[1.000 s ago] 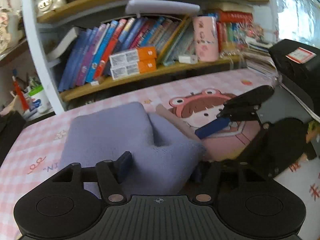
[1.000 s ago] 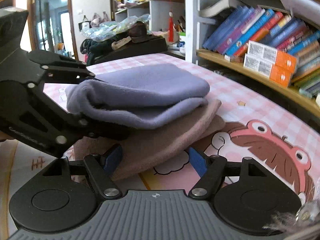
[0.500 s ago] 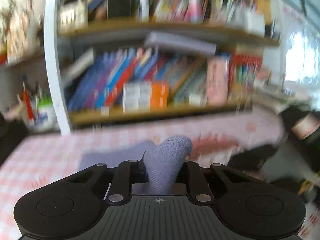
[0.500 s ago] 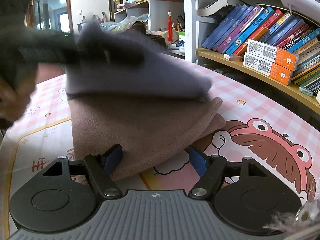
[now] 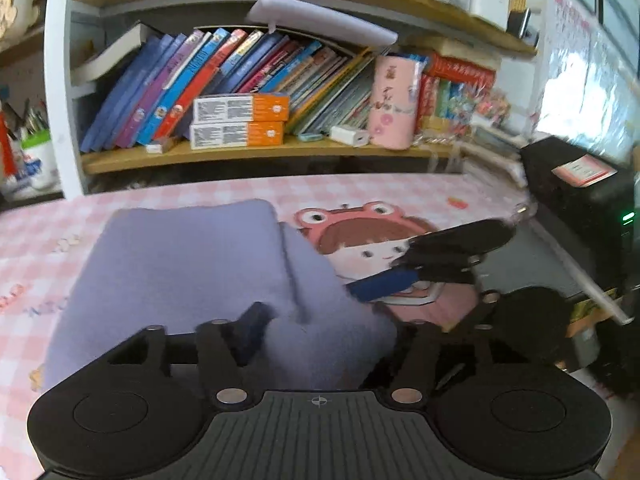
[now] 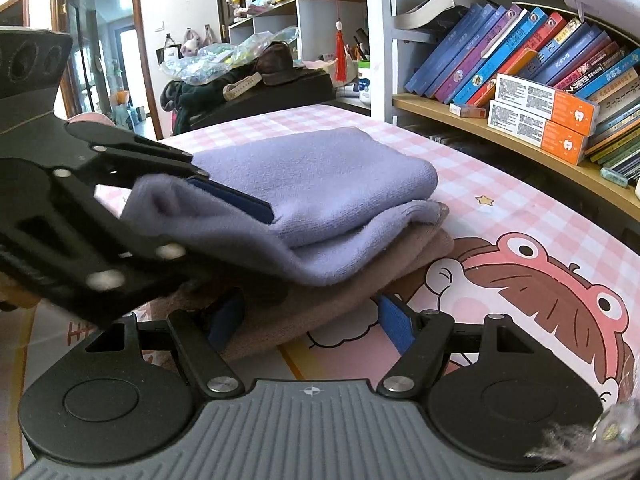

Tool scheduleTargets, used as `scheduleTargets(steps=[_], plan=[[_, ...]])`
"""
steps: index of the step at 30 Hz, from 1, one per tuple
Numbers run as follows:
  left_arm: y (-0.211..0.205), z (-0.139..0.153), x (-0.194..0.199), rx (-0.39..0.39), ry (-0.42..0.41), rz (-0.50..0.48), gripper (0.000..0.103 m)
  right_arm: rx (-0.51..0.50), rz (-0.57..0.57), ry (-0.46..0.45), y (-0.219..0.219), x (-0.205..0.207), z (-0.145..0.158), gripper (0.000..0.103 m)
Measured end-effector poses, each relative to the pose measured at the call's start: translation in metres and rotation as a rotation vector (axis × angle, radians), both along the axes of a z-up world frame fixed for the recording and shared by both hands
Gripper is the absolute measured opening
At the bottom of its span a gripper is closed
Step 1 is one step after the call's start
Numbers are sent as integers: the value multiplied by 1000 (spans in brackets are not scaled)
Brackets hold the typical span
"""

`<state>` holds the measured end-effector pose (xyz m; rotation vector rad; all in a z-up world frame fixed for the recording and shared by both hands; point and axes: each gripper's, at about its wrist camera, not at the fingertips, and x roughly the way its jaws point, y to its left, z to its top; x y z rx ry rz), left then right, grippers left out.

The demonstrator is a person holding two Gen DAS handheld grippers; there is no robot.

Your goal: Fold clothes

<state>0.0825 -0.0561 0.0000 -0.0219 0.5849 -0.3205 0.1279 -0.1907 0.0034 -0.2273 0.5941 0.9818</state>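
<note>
Pink checked table (image 6: 500, 200); left hand-held gripper (image 5: 320, 332) opening around purple cloth (image 6: 320, 184); right hand-held gripper (image 6: 312, 320) open.

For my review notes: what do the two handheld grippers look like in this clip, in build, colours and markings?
Both are matte black plastic linkage grippers. The left gripper and right gripper each have a ribbed grey-black base with a small crosshair mark, two round discs at the sides, silver pivot screws, and blue pads lining the fingers. No cables or sleeves are visible.

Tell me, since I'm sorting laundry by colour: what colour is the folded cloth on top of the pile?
Lavender purple; the top cloth shows best in the right wrist view.
</note>
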Motion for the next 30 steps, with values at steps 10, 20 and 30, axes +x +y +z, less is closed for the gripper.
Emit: scheduleTargets(steps=[10, 20, 30], plan=[[52, 54, -59, -120, -215, -1, 73, 29, -36, 45, -16, -4, 12, 78], [90, 24, -52, -16, -144, 25, 73, 420, -208, 329, -48, -37, 49, 90], [73, -8, -66, 138, -170, -116, 74, 395, -489, 588, 9, -18, 35, 67]])
